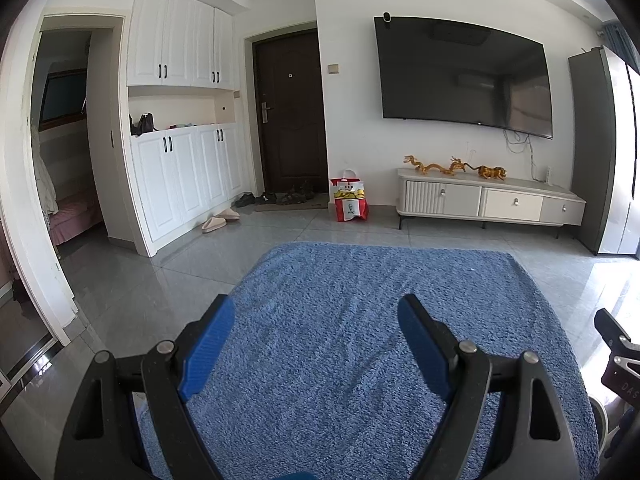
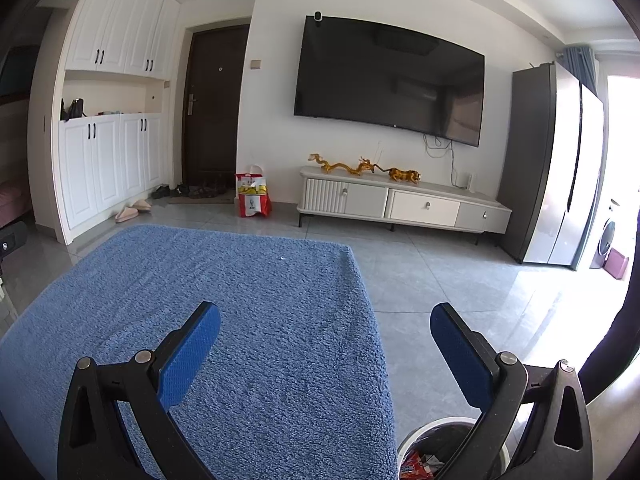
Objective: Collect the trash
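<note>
My left gripper hangs open above a fluffy blue cover, with nothing between its blue pads. My right gripper is open too, over the right edge of the same blue cover. Below the right gripper's right finger stands a white-rimmed trash bin holding red and white wrappers. A red and white fast-food paper bag stands on the floor by the wall, also in the right wrist view as the paper bag. A tiny white speck lies on the cover.
Grey tiled floor surrounds the cover. A low TV cabinet stands under a wall TV, a tall fridge at the right. White cupboards, a dark door, shoes and slippers are at the left.
</note>
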Demonstrator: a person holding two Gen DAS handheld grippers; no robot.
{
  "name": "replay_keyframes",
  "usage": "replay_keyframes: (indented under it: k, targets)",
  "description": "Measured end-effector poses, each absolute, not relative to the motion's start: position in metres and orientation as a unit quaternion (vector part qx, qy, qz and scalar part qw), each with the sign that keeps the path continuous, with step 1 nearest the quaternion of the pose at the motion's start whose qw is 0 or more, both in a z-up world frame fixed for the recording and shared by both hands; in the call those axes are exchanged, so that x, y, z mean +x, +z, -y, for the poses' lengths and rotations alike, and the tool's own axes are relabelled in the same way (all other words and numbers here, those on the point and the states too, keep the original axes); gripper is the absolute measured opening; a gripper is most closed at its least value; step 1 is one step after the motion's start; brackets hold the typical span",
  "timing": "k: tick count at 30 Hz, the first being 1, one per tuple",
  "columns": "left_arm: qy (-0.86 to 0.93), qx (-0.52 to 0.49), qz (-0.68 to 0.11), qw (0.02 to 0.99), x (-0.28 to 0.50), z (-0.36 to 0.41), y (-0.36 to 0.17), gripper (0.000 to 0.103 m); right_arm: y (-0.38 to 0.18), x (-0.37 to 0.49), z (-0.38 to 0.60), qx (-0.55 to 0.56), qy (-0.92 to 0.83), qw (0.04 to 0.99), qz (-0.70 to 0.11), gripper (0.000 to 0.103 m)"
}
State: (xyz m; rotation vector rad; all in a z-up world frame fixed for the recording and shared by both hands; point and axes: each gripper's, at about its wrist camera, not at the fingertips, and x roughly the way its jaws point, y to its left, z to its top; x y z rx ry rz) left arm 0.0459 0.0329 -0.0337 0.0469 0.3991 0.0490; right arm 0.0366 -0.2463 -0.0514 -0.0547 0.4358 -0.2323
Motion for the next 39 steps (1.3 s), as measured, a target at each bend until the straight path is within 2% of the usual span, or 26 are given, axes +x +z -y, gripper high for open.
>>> replay_keyframes:
  k: [39]
  targets:
    - [0.012,0.027,-0.187,0.982,0.033,-0.027,-0.028,0.083,-0.043,0.024,0.249,-0.033,-0.108,0.972,-0.205,0.103]
